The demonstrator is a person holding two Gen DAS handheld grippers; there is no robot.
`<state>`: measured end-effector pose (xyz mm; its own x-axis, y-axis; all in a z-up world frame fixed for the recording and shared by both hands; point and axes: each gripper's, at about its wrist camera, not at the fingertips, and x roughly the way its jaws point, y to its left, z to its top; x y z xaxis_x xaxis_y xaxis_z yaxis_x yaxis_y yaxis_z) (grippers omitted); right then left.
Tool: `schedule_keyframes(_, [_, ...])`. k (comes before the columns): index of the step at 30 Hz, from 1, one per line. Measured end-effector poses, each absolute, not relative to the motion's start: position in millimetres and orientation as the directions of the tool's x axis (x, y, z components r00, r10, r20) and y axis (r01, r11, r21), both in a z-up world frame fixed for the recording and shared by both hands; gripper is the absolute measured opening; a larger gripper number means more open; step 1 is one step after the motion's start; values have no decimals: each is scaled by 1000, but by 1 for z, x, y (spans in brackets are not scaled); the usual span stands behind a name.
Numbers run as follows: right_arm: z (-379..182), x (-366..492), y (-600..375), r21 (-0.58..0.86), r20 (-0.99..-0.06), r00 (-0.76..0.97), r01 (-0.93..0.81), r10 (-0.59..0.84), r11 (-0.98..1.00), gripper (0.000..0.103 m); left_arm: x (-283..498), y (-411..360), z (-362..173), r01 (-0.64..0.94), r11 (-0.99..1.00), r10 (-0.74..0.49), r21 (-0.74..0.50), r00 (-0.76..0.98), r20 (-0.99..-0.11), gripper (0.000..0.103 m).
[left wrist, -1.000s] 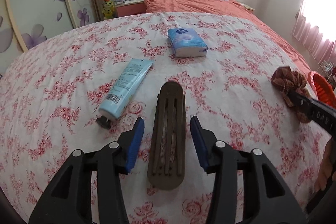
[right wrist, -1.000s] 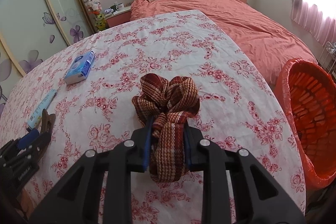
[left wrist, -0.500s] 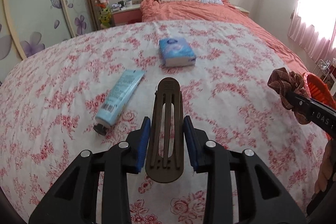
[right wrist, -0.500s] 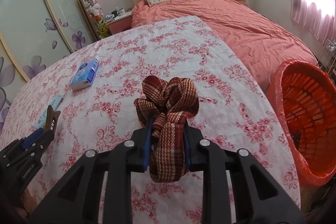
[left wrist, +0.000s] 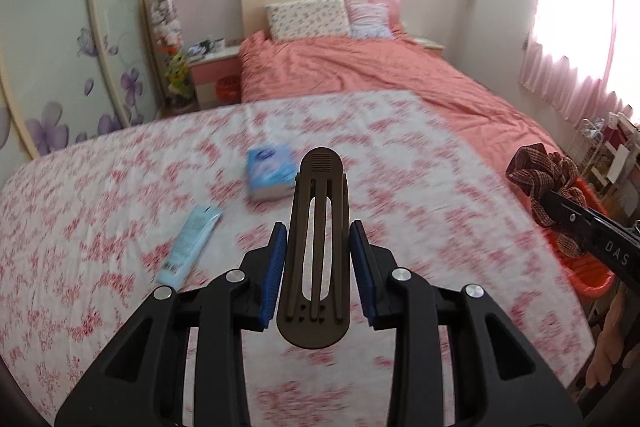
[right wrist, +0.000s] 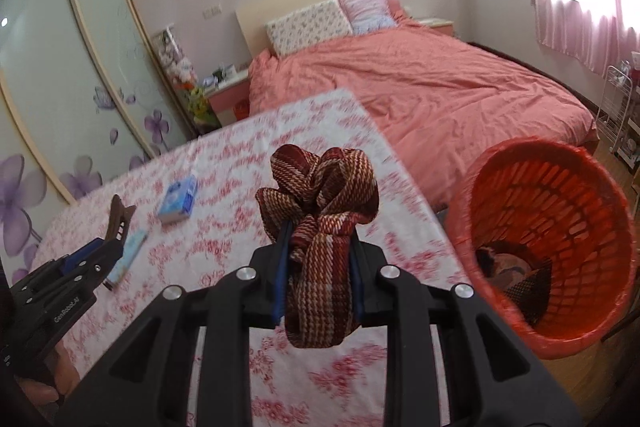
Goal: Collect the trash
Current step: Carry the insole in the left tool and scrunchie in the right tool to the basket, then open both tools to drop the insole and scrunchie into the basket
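Above a flowered bedspread [left wrist: 120, 195], my right claw [right wrist: 318, 267] grips a plaid scrunchie [right wrist: 320, 211], the orange basket [right wrist: 600, 307] lying nearer it at three o'clock, while my left claw [left wrist: 318, 267], having just closed, clamps a brown hair clip [left wrist: 320, 247] pointing twelve o'clock.

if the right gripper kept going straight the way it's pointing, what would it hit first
Probably the floral cloth on the table. The right gripper, shut on the plaid scrunchie, aims down over it. The orange basket sits off to the right of that line, though depth is hard to judge.
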<state>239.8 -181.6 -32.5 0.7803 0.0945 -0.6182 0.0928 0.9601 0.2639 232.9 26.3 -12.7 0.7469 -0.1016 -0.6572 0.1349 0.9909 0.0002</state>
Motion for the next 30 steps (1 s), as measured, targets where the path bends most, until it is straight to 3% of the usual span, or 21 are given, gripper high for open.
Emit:
schedule_keyframes(14, [12,180,-263,277,-481,875,205,-49,939,25,224,-79,22,349,936,-301,-37,744,-596,33])
schedule_keyframes(30, [-3,155,-371,332,-469,862,375,-193,866,25,227,-207,8,579,810,-509,-94,612,-605,33])
